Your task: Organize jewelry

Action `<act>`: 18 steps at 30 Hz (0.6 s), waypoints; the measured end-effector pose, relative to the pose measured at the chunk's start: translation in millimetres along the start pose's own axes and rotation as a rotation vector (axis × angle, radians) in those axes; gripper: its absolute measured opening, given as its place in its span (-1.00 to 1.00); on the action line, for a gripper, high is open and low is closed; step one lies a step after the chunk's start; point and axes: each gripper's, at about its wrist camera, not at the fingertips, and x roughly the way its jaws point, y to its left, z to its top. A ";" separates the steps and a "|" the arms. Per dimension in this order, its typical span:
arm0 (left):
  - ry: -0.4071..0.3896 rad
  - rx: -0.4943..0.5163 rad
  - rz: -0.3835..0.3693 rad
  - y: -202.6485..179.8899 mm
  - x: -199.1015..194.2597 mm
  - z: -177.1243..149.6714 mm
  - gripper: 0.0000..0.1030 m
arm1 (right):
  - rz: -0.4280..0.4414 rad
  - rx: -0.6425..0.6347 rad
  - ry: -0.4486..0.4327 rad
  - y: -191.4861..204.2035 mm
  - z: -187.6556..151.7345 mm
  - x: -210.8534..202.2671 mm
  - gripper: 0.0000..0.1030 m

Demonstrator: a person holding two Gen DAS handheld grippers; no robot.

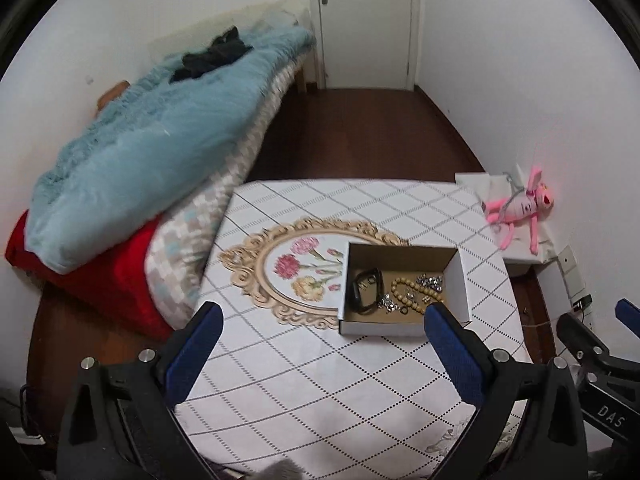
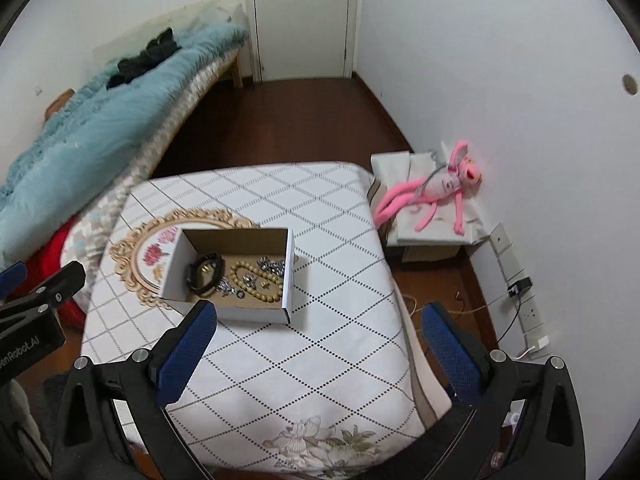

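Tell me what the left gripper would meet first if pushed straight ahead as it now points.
Likely the tablecloth just short of the cardboard box; the left gripper, jaws open, angles down toward it. Depth is hard to judge.

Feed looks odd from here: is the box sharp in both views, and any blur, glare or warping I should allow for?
Left wrist view: box and beads sharp; the blanket smears toward the rim; fisheye bends the table edges. Right wrist view: box equally sharp, light even, no glare; a pink tint on the wall beside the toy.
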 end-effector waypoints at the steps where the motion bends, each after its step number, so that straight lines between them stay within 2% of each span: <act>1: -0.010 -0.004 -0.001 1.3 -7.6 0.0 1.00 | 0.001 0.001 -0.013 -0.2 0.2 -10.2 1.00; 10: -0.034 -0.016 -0.068 5.6 -58.5 -7.1 1.00 | 0.026 -0.028 -0.087 5.4 -5.8 -76.7 1.00; 18: -0.045 -0.003 -0.103 4.2 -82.4 -12.5 1.00 | 0.034 -0.021 -0.103 4.0 -11.6 -102.0 1.00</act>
